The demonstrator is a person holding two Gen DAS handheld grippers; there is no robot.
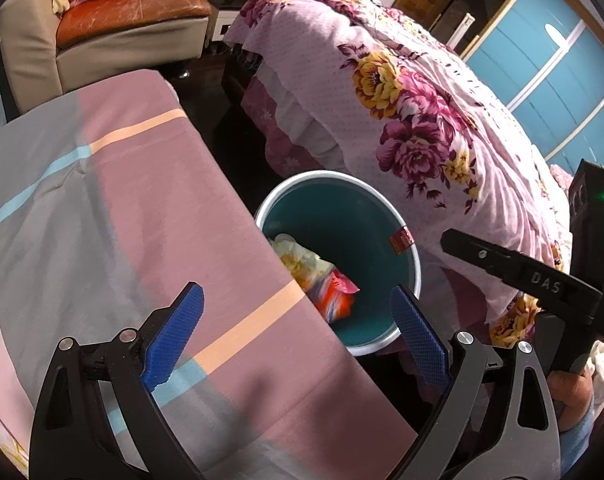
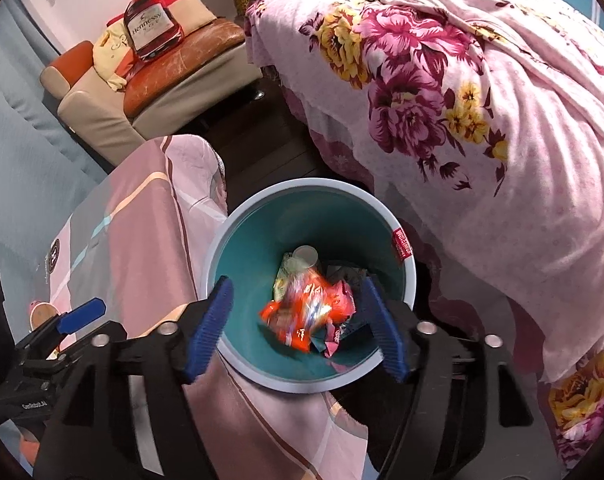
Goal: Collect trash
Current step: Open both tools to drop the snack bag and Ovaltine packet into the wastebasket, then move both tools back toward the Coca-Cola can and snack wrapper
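The bin, teal inside w/ a pale rim, stands on the dark floor between the striped table cloth and the flowered bedspread, its near-left rim tucked against the hanging cloth. The right gripper hangs directly over the bin mouth, jaws spread wide, nothing between them. Below it an orange wrapper shows blurred inside the bin, prob. mid-fall, above a clear cup and dark wrappers already at the bottom; can't tell if it has landed. The left gripper sits back over the cloth edge, left of the bin, jaws also wide and empty, no trash in it. Risks, as I judge them: the bin looks light and unweighted, so a gripper dipping low or swinging sideways could clip the rim and tip it toward the bed, spilling what's collected. The cloth drapes right against the rim; a finger catching that fabric on the way back could drag it, and anything on the table w/ it, e.g. the round pink item far left of the bin. The two grippers are near each other at the bin's left side, so a crossing move may knock them together. Whether more trash remains on the table can't be told from here.
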